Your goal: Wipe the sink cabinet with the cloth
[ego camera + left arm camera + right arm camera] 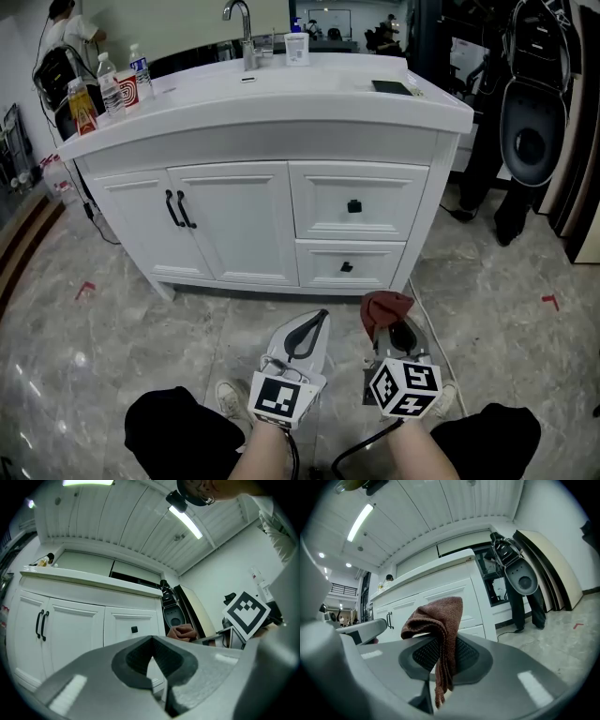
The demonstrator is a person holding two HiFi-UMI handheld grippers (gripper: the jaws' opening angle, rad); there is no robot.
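Both grippers are held low over the floor in front of the sink cabinet, side by side and pointing toward it. The left gripper has its jaws closed tip to tip with nothing between them. The right gripper has its jaws clamped on one brown cloth; the cloth bunches above the jaws and one end hangs down between them. The cloth is clear of the cabinet.

Cabinet front: two doors, each with one black handle, and two drawers, each with one black knob.

Countertop:
- back edge: one faucet and one soap bottle
- left edge: three bottles and one red-and-white cup
- right edge: one flat dark item

A cable lies on the floor near the cabinet's right corner, just beside the right gripper
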